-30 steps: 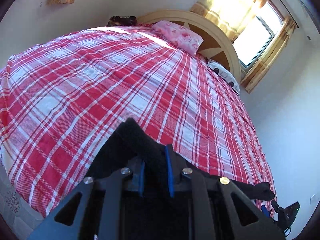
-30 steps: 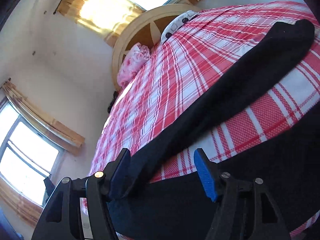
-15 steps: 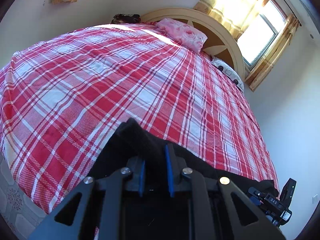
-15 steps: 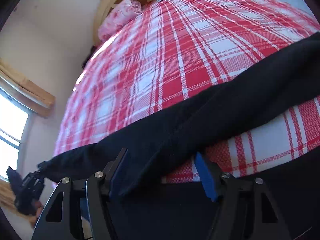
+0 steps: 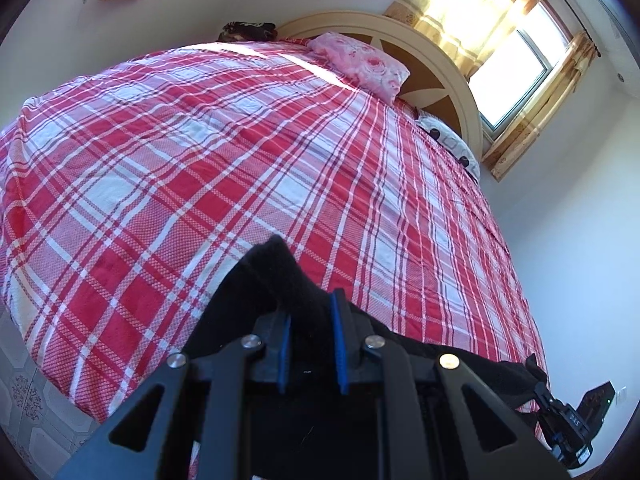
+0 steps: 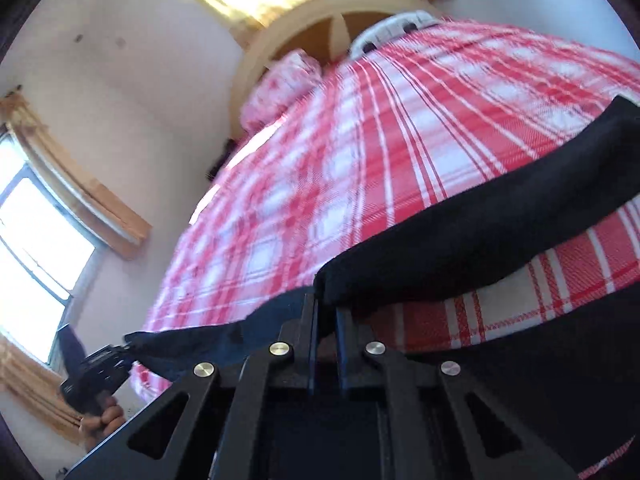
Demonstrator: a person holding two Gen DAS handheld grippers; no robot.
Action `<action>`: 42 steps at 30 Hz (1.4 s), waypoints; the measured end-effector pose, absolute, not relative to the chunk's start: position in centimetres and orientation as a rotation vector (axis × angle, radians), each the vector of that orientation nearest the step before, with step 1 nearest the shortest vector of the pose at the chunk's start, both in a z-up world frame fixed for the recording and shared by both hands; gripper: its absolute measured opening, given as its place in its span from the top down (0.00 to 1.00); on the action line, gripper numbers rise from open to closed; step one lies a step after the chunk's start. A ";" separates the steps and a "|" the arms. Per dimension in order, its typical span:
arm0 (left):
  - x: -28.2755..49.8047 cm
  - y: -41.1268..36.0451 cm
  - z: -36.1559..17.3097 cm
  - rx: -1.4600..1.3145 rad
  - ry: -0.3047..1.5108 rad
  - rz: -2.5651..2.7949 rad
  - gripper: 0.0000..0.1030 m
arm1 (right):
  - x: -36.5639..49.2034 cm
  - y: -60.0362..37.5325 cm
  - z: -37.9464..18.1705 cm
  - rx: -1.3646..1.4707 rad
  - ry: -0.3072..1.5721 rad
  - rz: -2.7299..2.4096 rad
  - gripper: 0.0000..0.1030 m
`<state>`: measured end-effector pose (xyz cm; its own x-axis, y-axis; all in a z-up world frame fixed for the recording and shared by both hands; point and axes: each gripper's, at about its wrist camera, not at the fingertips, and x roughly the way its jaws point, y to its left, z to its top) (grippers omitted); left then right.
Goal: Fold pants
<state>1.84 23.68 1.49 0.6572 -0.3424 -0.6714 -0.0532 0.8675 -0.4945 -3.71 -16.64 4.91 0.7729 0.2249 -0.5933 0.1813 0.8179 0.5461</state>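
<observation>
Bed with red-and-white plaid cover fills both views; cream arched headboard at the far end, under a window with yellow curtains.

Pink floral pillow lies against the headboard, a white pillow with dark dots beside it. Dark bundle at the far corner of the bed, too small to identify.

Black pants lie across the near edge of the bed, stretched between the two grippers; one leg runs up to the right in the right wrist view, with plaid showing beneath it.

Left gripper: blue pads drawn close, clamped on a raised fold of the pants. Also seen small at lower left of the right wrist view, with fingers of the person's hand on its handle.

Right gripper: jaws closing, nearly together, black cloth pinched between them. Seen small at lower right of the left wrist view, at the end of the pants.
</observation>
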 end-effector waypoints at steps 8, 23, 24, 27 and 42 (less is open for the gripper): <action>-0.7 24.9 -1.1 -0.428 0.914 -0.135 0.82 | -10.4 -13.0 4.0 0.551 0.721 0.090 0.92; -3.5 25.1 -5.2 -0.089 0.932 0.141 0.44 | -12.5 -11.2 -4.4 0.495 0.899 0.031 0.88; -3.9 25.7 -4.6 -0.070 0.916 0.181 0.44 | -12.4 -11.3 -4.3 0.493 0.912 0.036 0.87; -4.7 27.3 -2.5 -0.054 0.850 0.266 0.43 | -12.7 -11.6 -3.7 0.486 0.936 0.061 0.86; 1.1 17.5 -4.1 -0.125 0.883 -0.030 0.36 | -10.0 -23.9 7.1 0.394 0.581 -0.381 0.54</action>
<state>1.05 17.46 -4.13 0.6350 -0.0776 -0.7686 -0.0260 0.9922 -0.1217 -9.99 -23.88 7.06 0.7711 -0.2329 -0.5925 0.4499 0.8579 0.2482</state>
